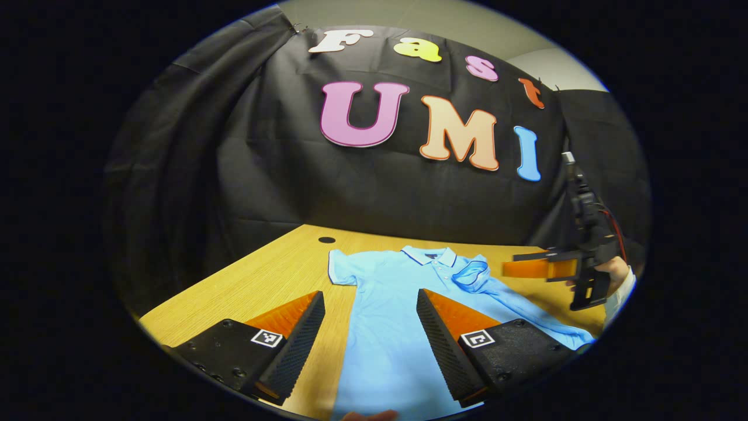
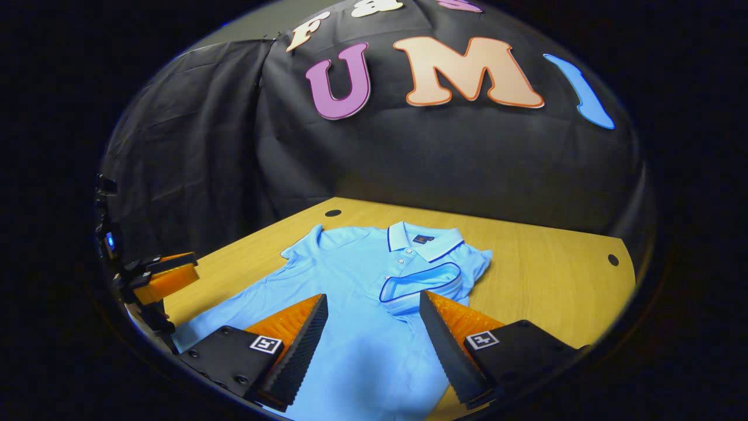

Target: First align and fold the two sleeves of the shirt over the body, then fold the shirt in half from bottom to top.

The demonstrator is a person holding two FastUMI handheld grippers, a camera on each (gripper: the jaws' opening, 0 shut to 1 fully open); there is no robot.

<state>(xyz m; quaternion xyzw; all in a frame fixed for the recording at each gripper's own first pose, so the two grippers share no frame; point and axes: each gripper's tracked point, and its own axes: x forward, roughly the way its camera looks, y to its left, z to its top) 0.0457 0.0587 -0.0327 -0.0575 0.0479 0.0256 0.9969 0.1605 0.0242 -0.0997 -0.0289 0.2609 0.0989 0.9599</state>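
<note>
A light blue polo shirt (image 1: 385,316) lies flat on the wooden table (image 1: 263,280), collar at the far end. One sleeve (image 1: 471,275) is folded in over the chest; the other sleeve (image 1: 342,270) still lies spread out to the side. My left gripper (image 1: 369,304) hovers open over the lower body of the shirt, with nothing between its fingers. In the right gripper view, the shirt (image 2: 350,275) shows its folded sleeve (image 2: 421,286) just ahead of my right gripper (image 2: 373,307), which is open and holds nothing.
A hand with a white cuff (image 1: 619,286) holds the right gripper (image 1: 517,263) above the shirt's right edge. The left gripper (image 2: 169,269) hangs at the table's left side. Round holes (image 2: 612,259) pierce the table (image 2: 555,269) near its corners. Black cloth walls close in behind.
</note>
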